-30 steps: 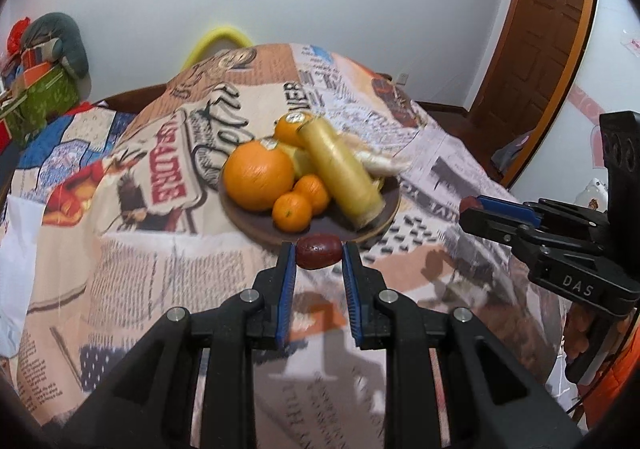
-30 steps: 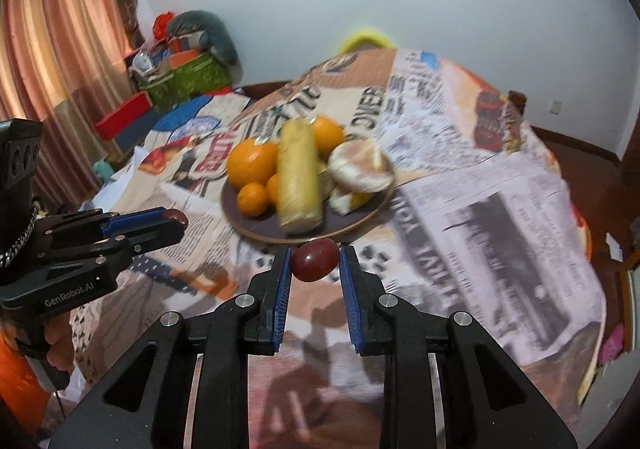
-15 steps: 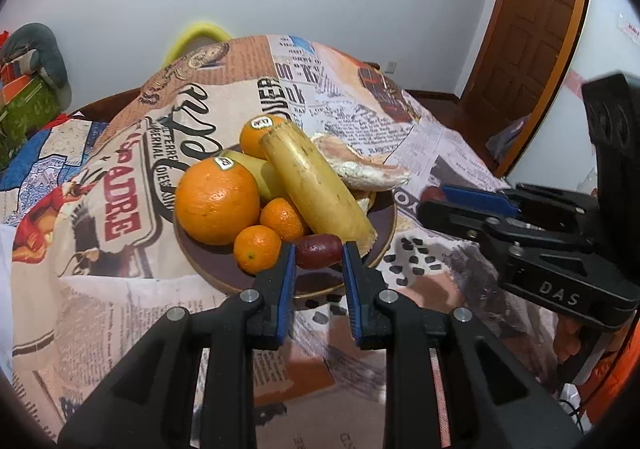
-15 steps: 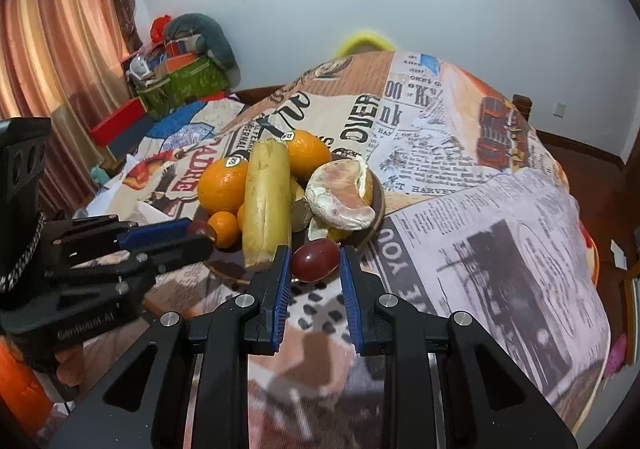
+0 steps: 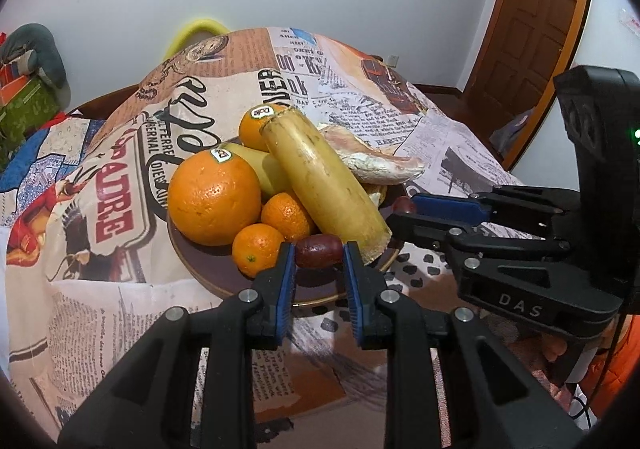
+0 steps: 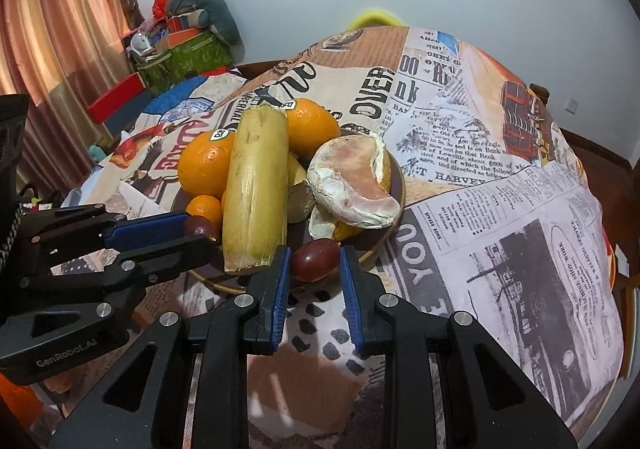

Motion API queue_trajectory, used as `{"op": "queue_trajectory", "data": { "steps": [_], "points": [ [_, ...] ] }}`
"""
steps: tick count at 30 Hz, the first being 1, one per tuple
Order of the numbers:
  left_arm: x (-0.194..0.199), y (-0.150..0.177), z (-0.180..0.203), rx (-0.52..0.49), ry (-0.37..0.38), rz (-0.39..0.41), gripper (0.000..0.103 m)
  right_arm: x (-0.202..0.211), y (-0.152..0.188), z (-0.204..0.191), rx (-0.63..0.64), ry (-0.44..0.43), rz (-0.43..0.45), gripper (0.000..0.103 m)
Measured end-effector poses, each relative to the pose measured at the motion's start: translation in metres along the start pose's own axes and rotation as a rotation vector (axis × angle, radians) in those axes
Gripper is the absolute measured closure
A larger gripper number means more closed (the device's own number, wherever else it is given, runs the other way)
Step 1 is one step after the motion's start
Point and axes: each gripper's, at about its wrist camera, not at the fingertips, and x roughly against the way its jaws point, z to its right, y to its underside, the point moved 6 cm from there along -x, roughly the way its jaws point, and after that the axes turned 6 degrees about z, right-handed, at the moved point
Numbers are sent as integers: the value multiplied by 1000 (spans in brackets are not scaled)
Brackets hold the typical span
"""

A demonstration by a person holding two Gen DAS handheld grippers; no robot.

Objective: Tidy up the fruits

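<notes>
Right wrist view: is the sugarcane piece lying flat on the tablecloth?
No. The sugarcane piece lies on the plate, propped across the oranges, clear of the tablecloth.

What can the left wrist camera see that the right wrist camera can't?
Only the left wrist view shows the brown door. Only the right wrist view shows the pink curtain and the peeled pomelo's pink flesh face-on. Both show the plate piled with oranges, the long yellow stalk, the newspaper-print tablecloth, and each gripper's jaws shut on a small dark red fruit.
</notes>
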Motion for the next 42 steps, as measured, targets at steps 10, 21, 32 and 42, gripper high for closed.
{"op": "queue_trajectory", "data": {
  "steps": [10, 21, 32, 42],
  "points": [
    [14, -3, -4, 13, -23, 24, 67, 13, -6, 5, -31, 13, 38, 65],
    [113, -36, 7, 28, -53, 203, 67, 102, -35, -17, -31, 30, 217, 65],
    [268, -64, 40, 4, -99, 516, 67, 245, -59, -73, 33, 65, 524, 65],
    [343, -60, 56, -17, -144, 672, 30, 292, -59, -98, 25, 115, 680, 39]
  ]
}}
